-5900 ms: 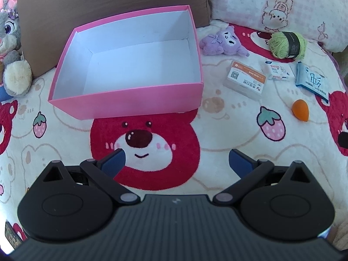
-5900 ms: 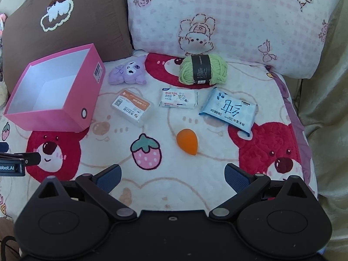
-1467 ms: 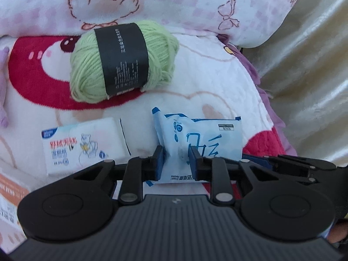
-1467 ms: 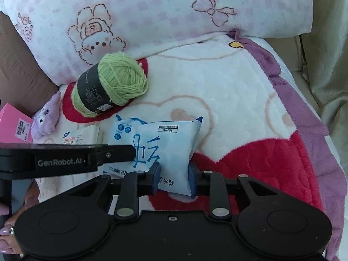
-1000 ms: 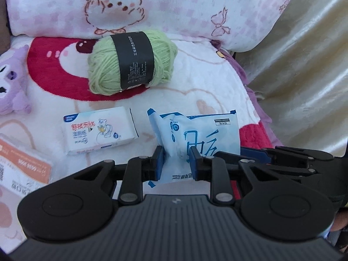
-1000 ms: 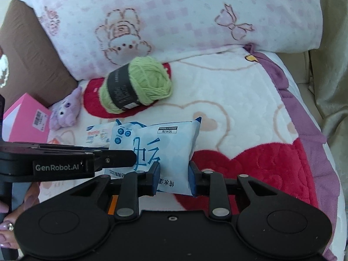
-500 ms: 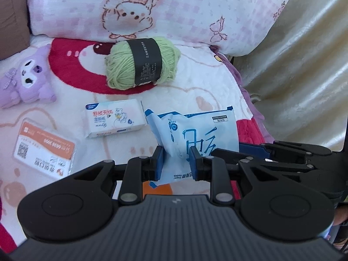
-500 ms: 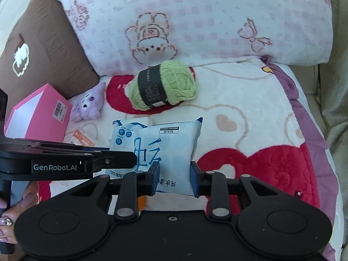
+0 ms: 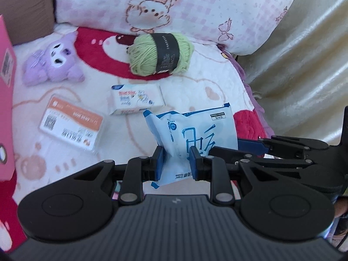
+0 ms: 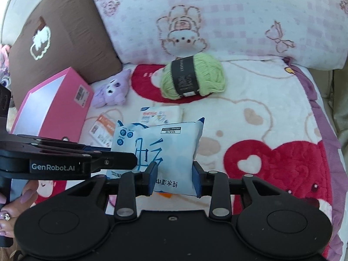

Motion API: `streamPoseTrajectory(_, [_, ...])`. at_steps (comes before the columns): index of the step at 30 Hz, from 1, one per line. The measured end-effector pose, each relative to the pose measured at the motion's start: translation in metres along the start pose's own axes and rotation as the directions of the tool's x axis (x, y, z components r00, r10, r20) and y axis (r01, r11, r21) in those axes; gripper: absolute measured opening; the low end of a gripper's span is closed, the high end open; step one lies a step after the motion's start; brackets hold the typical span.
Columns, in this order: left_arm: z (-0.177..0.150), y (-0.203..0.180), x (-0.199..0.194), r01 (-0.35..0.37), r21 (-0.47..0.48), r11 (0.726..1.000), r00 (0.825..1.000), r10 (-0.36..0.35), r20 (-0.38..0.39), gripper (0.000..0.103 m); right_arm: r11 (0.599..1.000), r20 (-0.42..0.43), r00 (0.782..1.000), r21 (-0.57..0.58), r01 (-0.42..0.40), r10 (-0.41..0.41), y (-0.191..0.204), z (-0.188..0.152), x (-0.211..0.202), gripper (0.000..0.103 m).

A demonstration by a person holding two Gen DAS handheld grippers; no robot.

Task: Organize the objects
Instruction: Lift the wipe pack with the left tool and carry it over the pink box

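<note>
blue wipes pack [image 9: 195, 128] lifted clear of the blanket [image 9: 217, 80], caught between two grippers at once; left gripper [image 9: 176, 161] clamped narrow on the pack's near left part, blue pads [image 9: 159, 160] pressing into the crumpled film; right gripper [image 10: 175, 179] at the pack's near right edge, jaws just been opening, pack between them with the pads [image 10: 196, 179] at or very close to its sides, so contact there hard to call; in the left wrist view, right gripper seen from the side at the pack's right edge; in the right wrist view, left gripper reaching in from the left, marked genrobot.ai, with a hand [image 10: 13, 208] on its handle at the lower left; below and behind the pack, lying on the blanket: small white tissue packet [image 9: 136, 99] just beyond the pack's far left corner; orange-and-white card box [image 9: 70, 122] to the left of that; purple plush toy [image 9: 53, 62] farther back left; green yarn ball [image 9: 161, 53] with a dark paper band, back centre, on a red patch of the blanket just before the pink checked pillow [image 9: 174, 6]; a sliver of something orange [image 10: 164, 195] showing under the pack in the right wrist view; pink box [image 10: 54, 106] open and white inside, at the left, beside the plush toy and in front of a brown pillow [image 10: 58, 34]; cream curtain [image 9: 304, 65] hanging along the right edge of the bed.
</note>
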State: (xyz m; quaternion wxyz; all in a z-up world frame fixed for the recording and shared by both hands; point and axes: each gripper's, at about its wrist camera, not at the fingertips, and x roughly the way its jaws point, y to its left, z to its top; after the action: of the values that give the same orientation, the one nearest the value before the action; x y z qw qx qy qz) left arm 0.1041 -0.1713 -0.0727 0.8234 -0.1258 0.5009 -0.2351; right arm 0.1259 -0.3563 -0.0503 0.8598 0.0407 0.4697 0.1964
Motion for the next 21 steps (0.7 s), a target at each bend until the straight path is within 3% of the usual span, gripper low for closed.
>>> streamPoseTrajectory(21, [-0.038,0.050,-0.094,-0.033,-0.134,0.990,0.998,0.039,0.041,0.023,0.988,0.009,0.997,-0.137,-0.075,0.077,0.097,-0.014,-0.027,0.040])
